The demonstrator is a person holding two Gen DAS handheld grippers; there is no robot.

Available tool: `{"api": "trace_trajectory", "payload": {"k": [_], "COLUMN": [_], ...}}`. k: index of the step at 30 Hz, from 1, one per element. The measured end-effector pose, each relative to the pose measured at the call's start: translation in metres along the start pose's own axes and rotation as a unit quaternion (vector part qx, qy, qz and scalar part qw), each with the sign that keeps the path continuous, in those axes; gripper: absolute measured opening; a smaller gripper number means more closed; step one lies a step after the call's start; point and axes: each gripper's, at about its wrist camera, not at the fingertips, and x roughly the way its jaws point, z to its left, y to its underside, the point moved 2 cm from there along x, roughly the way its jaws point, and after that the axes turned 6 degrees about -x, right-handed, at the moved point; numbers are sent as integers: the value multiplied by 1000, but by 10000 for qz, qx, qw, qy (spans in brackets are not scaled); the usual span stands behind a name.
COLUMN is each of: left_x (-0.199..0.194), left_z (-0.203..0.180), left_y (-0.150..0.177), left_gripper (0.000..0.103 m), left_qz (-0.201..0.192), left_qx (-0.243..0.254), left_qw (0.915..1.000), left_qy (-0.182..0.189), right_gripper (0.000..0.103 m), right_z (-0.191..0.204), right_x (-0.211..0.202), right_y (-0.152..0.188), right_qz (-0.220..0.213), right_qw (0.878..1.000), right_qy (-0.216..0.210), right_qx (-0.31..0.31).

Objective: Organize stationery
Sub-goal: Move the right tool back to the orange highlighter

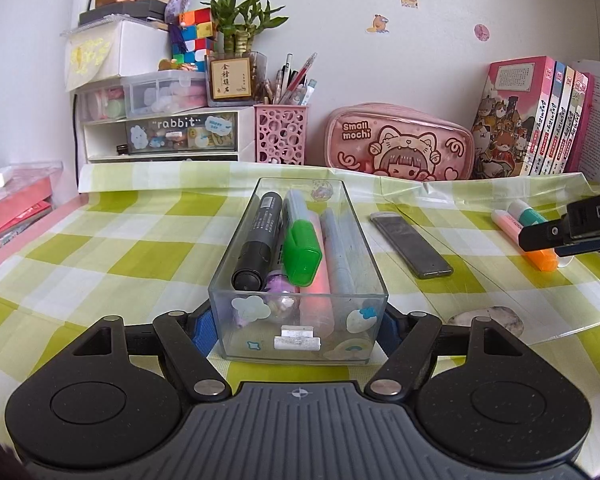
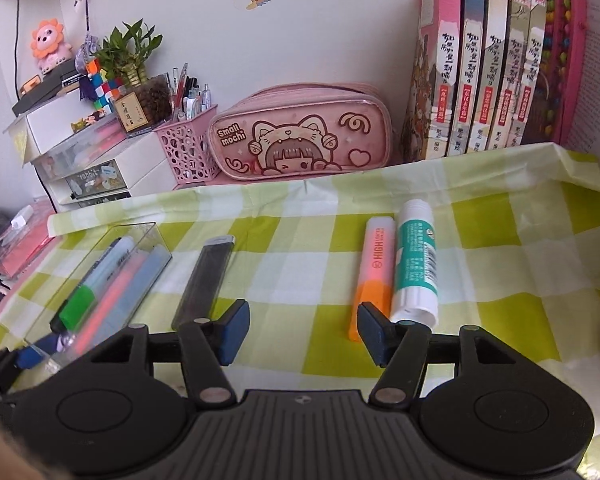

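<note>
My left gripper is shut on the near end of a clear plastic box, with a blue pad pressed on each side wall. Inside lie a black marker, a green-capped marker, a pinkish-orange highlighter and a grey pen. My right gripper hangs open over the checked cloth with nothing between its fingers. Just beyond its right finger lie an orange-capped highlighter and a white-and-green glue stick. A flat dark case lies by its left finger, right of the box.
Along the back wall stand a pink "Small mochi" pencil case, a pink pen holder, white drawers and a row of books. A round pale object lies near the box. Red flat boxes sit at the left.
</note>
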Motion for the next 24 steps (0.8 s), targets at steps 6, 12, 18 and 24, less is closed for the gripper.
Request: {"api": "trace_trajectory", "payload": {"k": [6,12,18,24], "left_x": [0,0,0,0], "left_z": [0,0,0,0], "left_y": [0,0,0,0], "left_gripper": [73,73,73,73], "left_qz": [-1,0,1,1], "left_qx": [0,0,0,0], "left_qw": [10000,10000,10000,10000], "left_qy": [-1,-1,-2,-3], "right_gripper": [71,67,64,64], "right_z": [-11,-9,-15,-9], "right_x": [10,29,5,-15], "right_y": [6,1,4,-2], "right_qz": [48,11,-179,-452], "right_qw": [9994,9966,9986,9988], "right_qy": [347,719,455,-54], "right_qx": [-32,-413,-223,-204]}}
